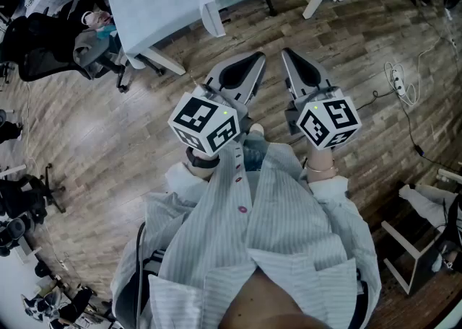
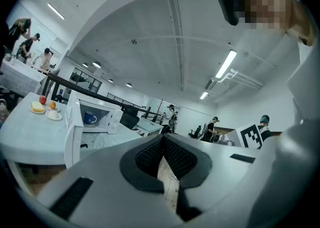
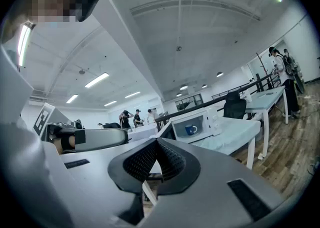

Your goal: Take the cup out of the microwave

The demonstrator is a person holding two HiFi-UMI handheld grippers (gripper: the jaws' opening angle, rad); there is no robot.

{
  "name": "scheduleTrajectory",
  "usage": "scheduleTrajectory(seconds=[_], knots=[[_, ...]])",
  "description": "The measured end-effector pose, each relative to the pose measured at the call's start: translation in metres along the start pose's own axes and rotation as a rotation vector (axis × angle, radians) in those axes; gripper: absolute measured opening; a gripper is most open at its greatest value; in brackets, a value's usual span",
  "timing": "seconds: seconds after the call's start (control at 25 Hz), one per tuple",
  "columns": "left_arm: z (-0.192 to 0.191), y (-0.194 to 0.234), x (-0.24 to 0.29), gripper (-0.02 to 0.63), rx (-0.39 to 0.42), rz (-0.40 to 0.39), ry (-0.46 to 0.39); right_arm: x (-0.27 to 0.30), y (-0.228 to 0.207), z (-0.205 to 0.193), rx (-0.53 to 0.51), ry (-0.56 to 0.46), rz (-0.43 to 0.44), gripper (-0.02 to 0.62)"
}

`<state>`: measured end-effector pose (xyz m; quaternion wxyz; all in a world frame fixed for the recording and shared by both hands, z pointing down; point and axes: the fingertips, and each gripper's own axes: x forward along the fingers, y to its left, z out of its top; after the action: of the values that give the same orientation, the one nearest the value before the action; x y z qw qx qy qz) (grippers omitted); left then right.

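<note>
Blue cup point(image 3: 191, 129) inside the microwave point(image 3: 214, 121) is appearing rigid, breakable; take its handle. Left gripper point(image 2: 162, 138) and right gripper point(image 3: 156, 142) jaws are sitting together, empty.

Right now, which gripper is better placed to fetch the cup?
Probably right: the blue cup lies nearly ahead of the right gripper; the open door juts out on the left gripper's side.

place: open lab | cues: tables point(image 1: 162, 3), office chairs point(image 1: 43, 57) (strip lights point(image 2: 226, 63) overhead)
</note>
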<state>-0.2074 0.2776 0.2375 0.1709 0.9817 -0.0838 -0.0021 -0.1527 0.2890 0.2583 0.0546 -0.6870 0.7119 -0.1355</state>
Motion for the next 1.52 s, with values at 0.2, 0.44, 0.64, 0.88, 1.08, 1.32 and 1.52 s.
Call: scheduleTrajectory(seconds=[0.2,0.44,0.64,0.88,1.08,1.32,1.52], knots=[[0.001,0.002,-0.002,0.009,-0.003,0.002,-0.005,0.0,0.002,0.002,-0.004,-0.011,-0.005,0.034],[-0.001,0.001,0.001,0.009,-0.007,-0.001,-0.01,-0.007,-0.004,0.002,-0.005,-0.013,-0.019,0.034],[-0.003,0.008,0.003,0.009,-0.019,0.007,-0.003,-0.006,-0.007,0.001,-0.014,-0.002,-0.028,0.034],[-0.015,-0.001,0.026,0.009,-0.017,0.014,0.01,-0.014,-0.03,-0.004,0.004,-0.001,-0.025,0.034],[-0.019,0.013,0.064,0.009,-0.011,0.03,0.018,0.003,-0.066,-0.003,0.013,0.004,-0.014,0.034],[-0.004,0.05,0.11,0.009,-0.019,0.055,0.007,0.047,-0.105,0.009,0.014,0.026,0.0,0.034],[0.01,0.085,0.153,0.009,-0.02,0.078,0.005,0.094,-0.137,0.025,-0.012,0.046,0.031,0.034]])
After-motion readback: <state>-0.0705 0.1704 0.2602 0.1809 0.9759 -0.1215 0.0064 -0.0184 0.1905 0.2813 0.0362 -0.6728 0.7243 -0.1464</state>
